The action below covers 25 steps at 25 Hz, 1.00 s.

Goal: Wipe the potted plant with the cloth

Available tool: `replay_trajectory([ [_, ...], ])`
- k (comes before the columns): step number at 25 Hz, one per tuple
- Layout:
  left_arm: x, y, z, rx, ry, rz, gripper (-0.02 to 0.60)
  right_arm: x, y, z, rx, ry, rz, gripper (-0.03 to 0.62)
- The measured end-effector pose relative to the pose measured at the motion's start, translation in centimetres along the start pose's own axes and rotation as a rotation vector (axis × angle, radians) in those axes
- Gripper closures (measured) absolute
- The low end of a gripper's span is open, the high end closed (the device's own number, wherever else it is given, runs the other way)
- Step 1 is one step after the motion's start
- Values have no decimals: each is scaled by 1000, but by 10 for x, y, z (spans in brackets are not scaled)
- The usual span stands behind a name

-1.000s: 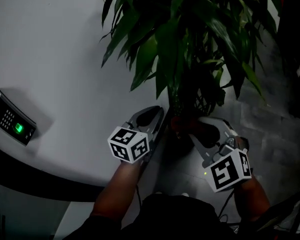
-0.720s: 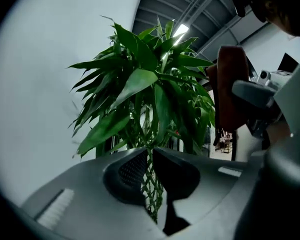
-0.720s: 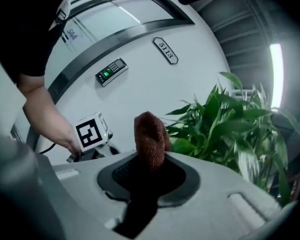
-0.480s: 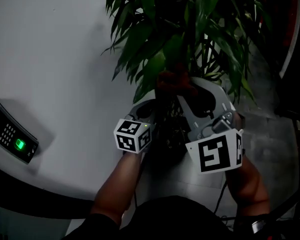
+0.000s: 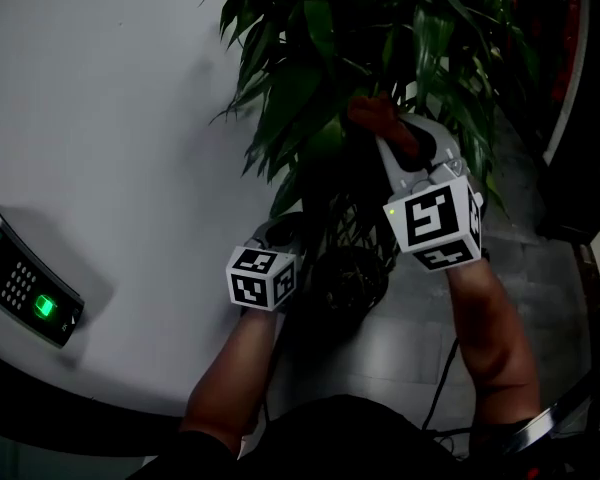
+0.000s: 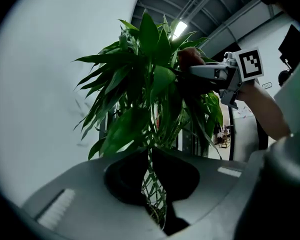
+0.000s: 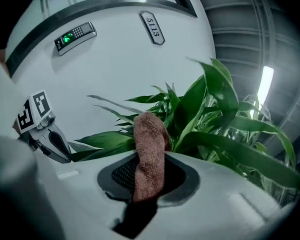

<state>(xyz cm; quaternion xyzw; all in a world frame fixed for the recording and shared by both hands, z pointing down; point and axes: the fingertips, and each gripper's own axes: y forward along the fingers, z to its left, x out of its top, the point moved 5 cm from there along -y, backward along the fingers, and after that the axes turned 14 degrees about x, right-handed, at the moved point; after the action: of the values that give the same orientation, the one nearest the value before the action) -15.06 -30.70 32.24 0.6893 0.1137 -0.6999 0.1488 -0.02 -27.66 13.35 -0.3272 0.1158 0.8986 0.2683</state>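
The potted plant [image 5: 360, 38] has long green leaves, a braided stem [image 6: 155, 189] and a dark pot [image 5: 345, 283]. My left gripper [image 5: 298, 230] is low beside the pot. Its jaws have just been closing, and they now stand shut on the braided stem between them. My right gripper [image 5: 385, 138] is high among the leaves, shut on a reddish-brown cloth [image 7: 150, 149] that sticks out past its fingertips. The cloth [image 5: 378, 116] lies against the foliage. In the left gripper view the right gripper [image 6: 202, 73] reaches in from the right.
A curved white wall [image 5: 110, 118] stands just left of the plant, with a keypad [image 5: 30, 293] lit green on it. A number plate [image 7: 152, 28] hangs higher up. Grey floor tiles [image 5: 410, 338] lie around the pot. Dark furniture [image 5: 580, 118] stands to the right.
My right gripper has risen with the cloth from beside the pot up into the leaves. My left gripper has shifted a little and stays low by the stem.
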Motion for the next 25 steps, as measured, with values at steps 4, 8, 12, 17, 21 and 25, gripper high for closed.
replay_trajectory([
  [4, 15, 8, -23, -110, 5, -36, 537, -11, 23, 4, 40, -29, 76, 530],
  [8, 31, 10, -44, -167, 33, -75, 541, -16, 30, 19, 74, -76, 119, 530],
  [12, 36, 9, -51, -190, 53, -96, 546, -16, 32, 36, 107, -116, 138, 530],
  [17, 41, 6, -59, -220, 37, -110, 552, -24, 34, 59, 164, -126, 160, 530],
  [21, 39, 5, -61, -238, 43, -109, 552, -34, 30, 77, 213, -113, 163, 530],
  [25, 40, 3, -63, -240, 38, -112, 554, -40, 23, 92, 247, -105, 170, 530],
])
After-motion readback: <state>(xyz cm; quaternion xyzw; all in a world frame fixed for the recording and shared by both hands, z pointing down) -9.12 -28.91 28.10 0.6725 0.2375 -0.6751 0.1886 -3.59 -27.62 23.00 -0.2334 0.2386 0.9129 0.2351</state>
